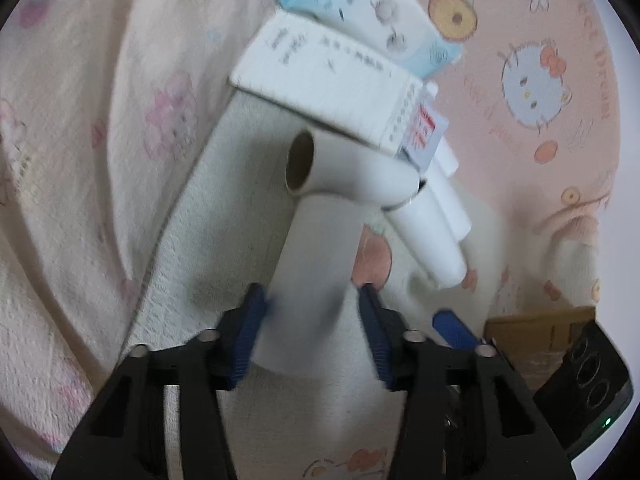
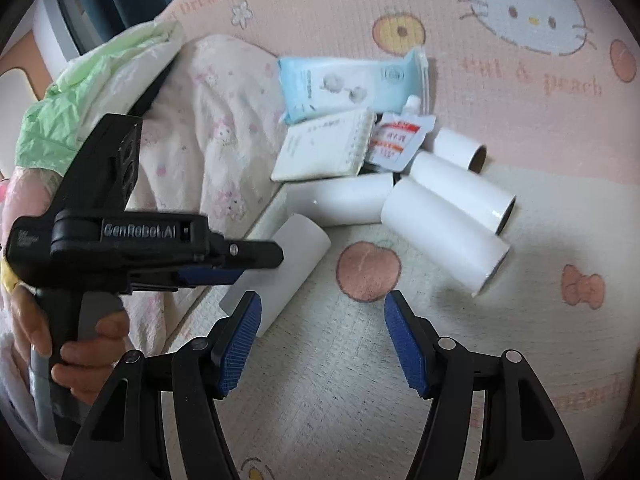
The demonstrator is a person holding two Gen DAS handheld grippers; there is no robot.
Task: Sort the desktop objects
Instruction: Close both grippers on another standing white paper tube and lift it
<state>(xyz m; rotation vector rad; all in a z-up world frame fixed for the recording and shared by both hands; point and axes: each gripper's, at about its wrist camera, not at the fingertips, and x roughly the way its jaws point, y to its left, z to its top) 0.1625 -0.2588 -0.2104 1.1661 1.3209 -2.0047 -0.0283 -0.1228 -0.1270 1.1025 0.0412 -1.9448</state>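
Note:
My left gripper (image 1: 312, 304) is shut on a white paper roll (image 1: 316, 264), which lies on the mat; it also shows in the right wrist view (image 2: 280, 272), held by the left gripper (image 2: 240, 264). Behind it lie another roll (image 1: 352, 168), more rolls (image 2: 444, 236), a white notebook (image 2: 324, 148), a blue wipes pack (image 2: 348, 84) and a small red-and-white pouch (image 2: 400, 136). My right gripper (image 2: 322, 340) is open and empty, above the mat in front of the rolls.
A pink cartoon play mat (image 2: 520, 92) covers the floor. A cream blanket (image 2: 216, 120) lies at the left with a green-white bag (image 2: 92, 84) behind it. A cardboard box (image 1: 540, 332) sits near the right gripper (image 1: 456, 328) in the left wrist view.

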